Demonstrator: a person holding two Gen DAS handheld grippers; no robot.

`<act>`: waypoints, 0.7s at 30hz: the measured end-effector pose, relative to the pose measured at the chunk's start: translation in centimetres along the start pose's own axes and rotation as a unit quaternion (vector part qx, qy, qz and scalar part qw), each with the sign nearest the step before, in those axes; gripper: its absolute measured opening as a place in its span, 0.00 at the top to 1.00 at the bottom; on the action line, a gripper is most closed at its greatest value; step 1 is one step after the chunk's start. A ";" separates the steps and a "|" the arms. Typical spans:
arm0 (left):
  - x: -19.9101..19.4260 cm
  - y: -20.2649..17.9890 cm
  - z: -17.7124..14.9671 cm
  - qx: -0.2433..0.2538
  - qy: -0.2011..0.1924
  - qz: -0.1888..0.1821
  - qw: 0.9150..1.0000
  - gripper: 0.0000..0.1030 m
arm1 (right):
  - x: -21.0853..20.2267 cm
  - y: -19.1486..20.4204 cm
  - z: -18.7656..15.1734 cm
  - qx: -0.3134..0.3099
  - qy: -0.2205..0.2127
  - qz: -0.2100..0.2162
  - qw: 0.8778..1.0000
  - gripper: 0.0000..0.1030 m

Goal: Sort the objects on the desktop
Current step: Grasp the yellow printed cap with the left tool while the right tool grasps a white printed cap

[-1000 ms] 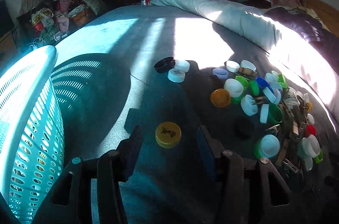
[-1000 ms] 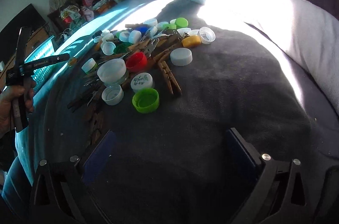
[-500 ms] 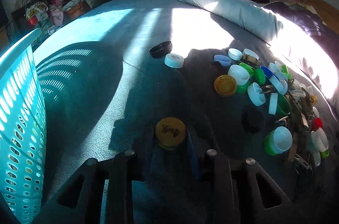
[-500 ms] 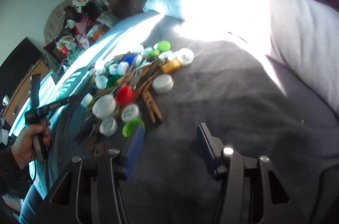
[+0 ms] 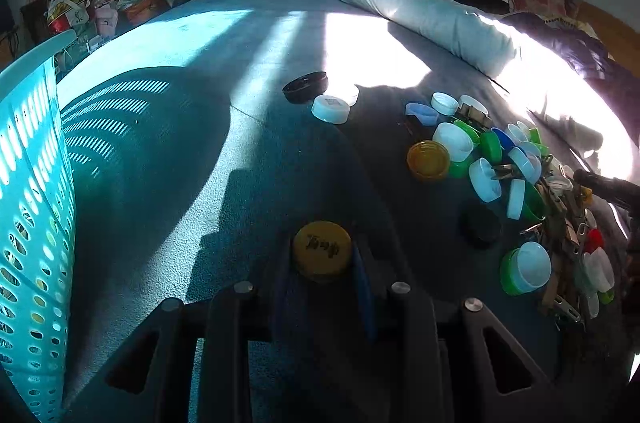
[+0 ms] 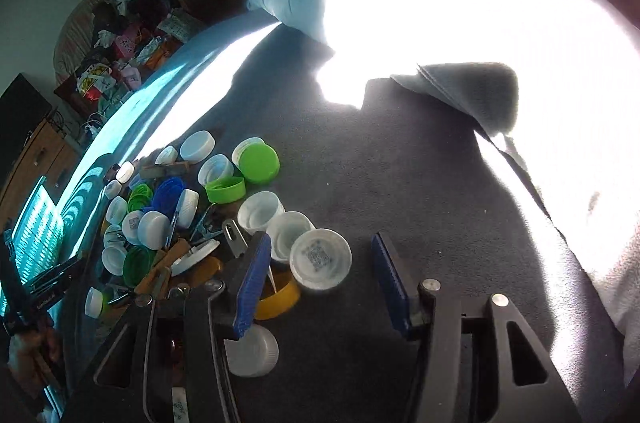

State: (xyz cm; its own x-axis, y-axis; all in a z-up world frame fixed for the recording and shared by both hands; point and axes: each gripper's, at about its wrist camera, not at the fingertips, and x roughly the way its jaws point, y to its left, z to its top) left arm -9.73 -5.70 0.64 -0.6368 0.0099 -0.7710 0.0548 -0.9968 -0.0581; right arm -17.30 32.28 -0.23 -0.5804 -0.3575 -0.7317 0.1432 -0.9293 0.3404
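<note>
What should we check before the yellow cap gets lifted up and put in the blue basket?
1. Left hand-held gripper shut on the yellow cap: ok, both pads are against its sides.
2. Only one cap between the pads: ok.
3. Blue basket near that gripper: ok, on its left.
4. Room inside the basket: cannot tell.
5. Right hand-held gripper clear of the way: ok, open over the cap pile, holding nothing.

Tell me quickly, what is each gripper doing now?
Left gripper: shut on the yellow cap.
Right gripper: open, holding nothing; only dark blanket between its jaws.
</note>
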 end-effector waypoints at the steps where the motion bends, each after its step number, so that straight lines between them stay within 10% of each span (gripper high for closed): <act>1: 0.0 0.0 0.0 -0.001 0.000 -0.001 1.000 0.70 | 0.1 0.0 -0.1 0.000 -0.001 0.000 1.000 0.50; 3: 0.0 0.1 0.0 -0.002 -0.001 -0.003 1.000 0.70 | -0.1 -0.2 -0.4 0.005 -0.005 -0.006 1.000 0.72; 12: -1.7 -0.4 0.2 0.004 -0.003 -0.006 1.000 0.70 | -5.7 2.4 -1.7 -0.017 -0.037 0.000 0.999 0.71; 21: -12.7 -6.3 -0.5 0.079 -0.062 -0.005 0.995 0.70 | -14.4 7.4 -3.3 -0.067 -0.070 0.022 0.995 0.71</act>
State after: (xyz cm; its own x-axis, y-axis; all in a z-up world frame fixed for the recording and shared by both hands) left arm -1.63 0.52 10.52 -0.7268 0.0189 -0.6866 -0.0665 -0.9969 0.0430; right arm -5.27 30.21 10.91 -0.6758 -0.3904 -0.6252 0.2710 -0.9204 0.2818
